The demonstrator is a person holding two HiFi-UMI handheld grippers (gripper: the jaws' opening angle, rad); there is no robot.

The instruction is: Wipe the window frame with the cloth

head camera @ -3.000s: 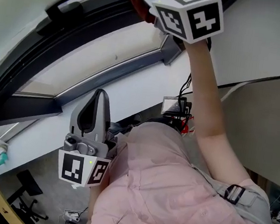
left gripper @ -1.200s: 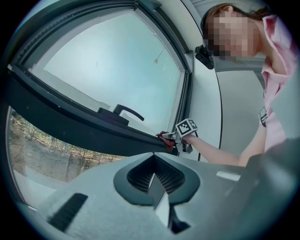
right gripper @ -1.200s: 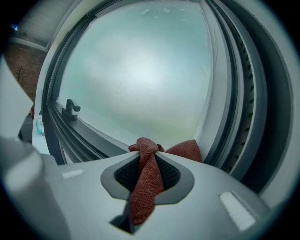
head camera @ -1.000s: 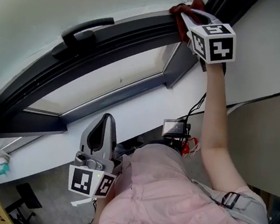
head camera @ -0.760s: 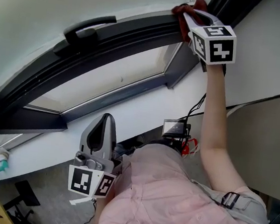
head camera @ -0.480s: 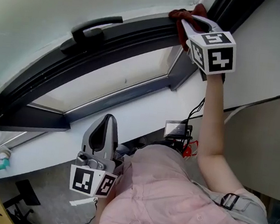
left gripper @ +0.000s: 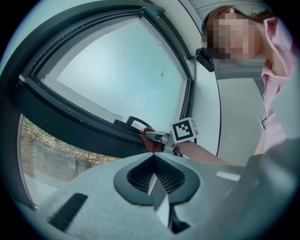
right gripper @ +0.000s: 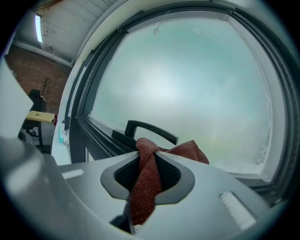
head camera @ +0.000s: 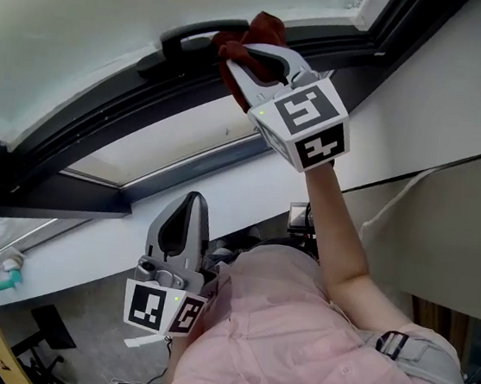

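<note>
A: Noted: right tongs (head camera: 238,54) clamped on rust-red woven cloth (head camera: 262,29), which bunches at their tips against the dark metal window frame (head camera: 101,122). The left tongs (head camera: 187,205) are closed, empty, held low.
B: Risk: black lever handle (head camera: 189,40) just beside those tips may snag the cloth and tug it loose.
</note>
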